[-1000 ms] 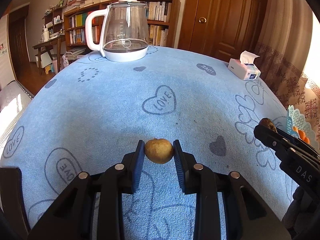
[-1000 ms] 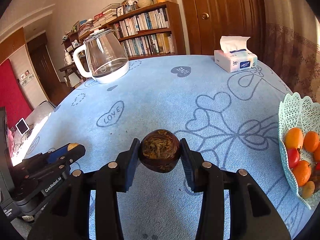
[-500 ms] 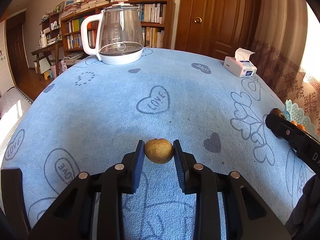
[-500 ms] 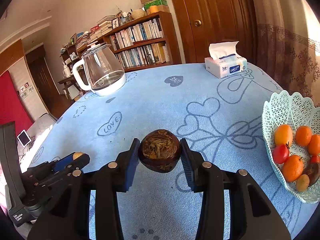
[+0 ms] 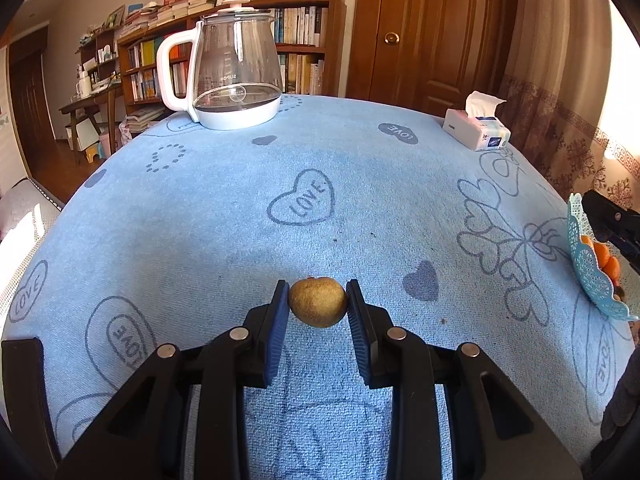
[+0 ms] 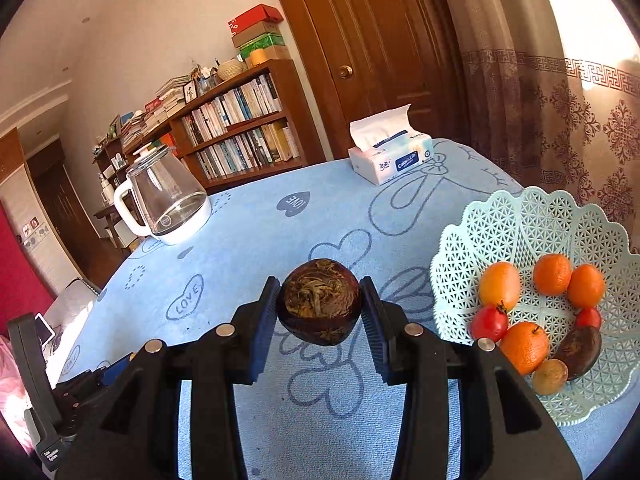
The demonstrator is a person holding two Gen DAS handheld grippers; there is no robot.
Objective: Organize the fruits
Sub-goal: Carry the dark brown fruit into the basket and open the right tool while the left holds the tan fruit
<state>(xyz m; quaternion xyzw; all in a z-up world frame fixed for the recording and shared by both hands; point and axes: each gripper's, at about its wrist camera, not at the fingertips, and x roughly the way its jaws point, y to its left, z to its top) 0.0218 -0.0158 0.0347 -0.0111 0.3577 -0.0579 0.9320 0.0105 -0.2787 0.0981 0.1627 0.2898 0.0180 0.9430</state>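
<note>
Light-blue worktop cloth with grey "LOVE" hearts; pale mint lattice basket at its right edge holds orange and red fruit.

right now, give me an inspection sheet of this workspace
surface: round table under a light blue cloth with heart prints.
job's things: pale green lattice plastic basket holds orange citrus fruits, small red fruits, a dark brown fruit and a small tan fruit.
clutter: clear glass kettle with white handle; white tissue pack.
grippers: left tool shut on small yellow-brown round fruit; right tool shut on dark brown round fruit, beside the basket.
cables: nothing seen.
surroundings: wooden bookshelf, brown door, patterned curtain.
</note>
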